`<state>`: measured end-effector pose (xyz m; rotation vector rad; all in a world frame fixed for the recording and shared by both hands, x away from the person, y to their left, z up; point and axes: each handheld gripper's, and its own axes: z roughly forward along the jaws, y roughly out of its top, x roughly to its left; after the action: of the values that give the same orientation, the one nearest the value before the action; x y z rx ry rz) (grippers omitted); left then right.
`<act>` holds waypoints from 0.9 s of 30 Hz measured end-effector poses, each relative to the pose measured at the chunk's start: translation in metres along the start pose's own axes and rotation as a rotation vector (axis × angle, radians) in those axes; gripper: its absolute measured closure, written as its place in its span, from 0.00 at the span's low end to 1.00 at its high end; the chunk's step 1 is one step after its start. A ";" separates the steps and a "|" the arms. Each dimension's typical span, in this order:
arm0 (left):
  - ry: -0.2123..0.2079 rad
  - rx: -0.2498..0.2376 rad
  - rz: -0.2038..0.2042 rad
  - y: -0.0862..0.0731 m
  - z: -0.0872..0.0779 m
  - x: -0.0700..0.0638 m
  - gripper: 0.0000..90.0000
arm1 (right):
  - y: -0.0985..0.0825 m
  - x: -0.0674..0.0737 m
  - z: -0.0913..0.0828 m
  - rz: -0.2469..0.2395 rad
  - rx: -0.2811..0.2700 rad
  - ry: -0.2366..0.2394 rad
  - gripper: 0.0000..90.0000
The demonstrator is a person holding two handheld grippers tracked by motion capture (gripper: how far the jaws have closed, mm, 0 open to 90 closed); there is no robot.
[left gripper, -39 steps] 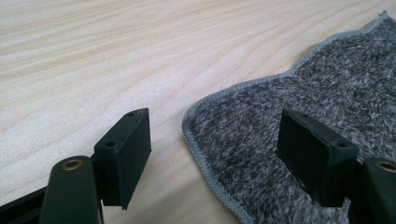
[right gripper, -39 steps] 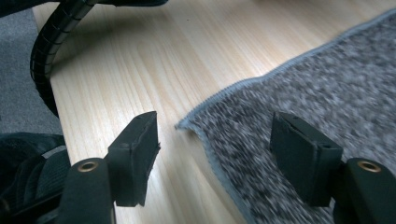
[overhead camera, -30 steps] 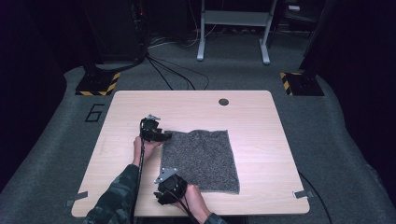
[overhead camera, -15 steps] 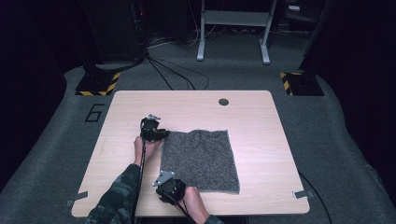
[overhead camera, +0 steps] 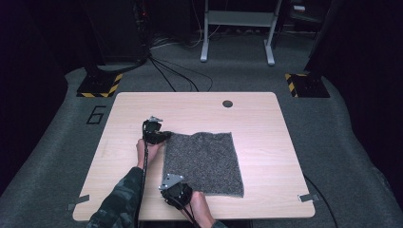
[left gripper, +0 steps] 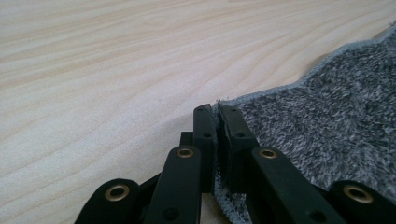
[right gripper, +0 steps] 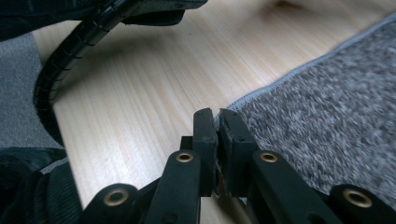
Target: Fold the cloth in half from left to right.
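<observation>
Pale wood table (overhead camera: 266,123), dark room, grey carpet floor (overhead camera: 342,123). Left gripper (overhead camera: 164,137), right gripper (overhead camera: 170,186) jaws just closing, each pinches grey cloth (overhead camera: 204,159) corner.

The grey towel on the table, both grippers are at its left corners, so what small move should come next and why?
Probably lift both corners slightly and carry them toward the right edge to fold. The left gripper and right gripper have just been closing, and each now pinches a corner of the grey towel, which lies flat on the table, so a fold looks ready to start.
</observation>
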<state>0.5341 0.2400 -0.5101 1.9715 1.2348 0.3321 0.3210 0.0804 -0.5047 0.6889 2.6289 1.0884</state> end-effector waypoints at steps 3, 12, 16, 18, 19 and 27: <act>0.002 -0.006 0.013 0.003 -0.005 0.000 0.95 | -0.002 0.001 -0.007 0.008 -0.021 -0.006 0.96; 0.008 -0.015 0.045 0.020 -0.019 -0.002 0.96 | -0.003 0.002 -0.029 0.016 -0.089 -0.019 0.96; 0.011 -0.008 0.061 0.028 -0.024 -0.003 0.96 | 0.000 -0.001 -0.038 0.035 -0.126 -0.020 0.96; 0.026 -0.015 0.069 0.031 -0.025 -0.003 0.96 | 0.003 -0.003 -0.042 0.041 -0.141 -0.016 0.96; 0.026 -0.012 0.070 0.033 -0.026 -0.004 0.96 | 0.005 -0.003 -0.044 0.040 -0.153 -0.016 0.96; 0.043 -0.012 0.090 0.047 -0.043 0.001 0.96 | 0.023 0.002 -0.053 0.019 -0.215 -0.012 0.96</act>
<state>0.5404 0.2495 -0.4477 2.0231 1.1704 0.4279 0.3078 0.0633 -0.4515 0.6724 2.4508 1.3427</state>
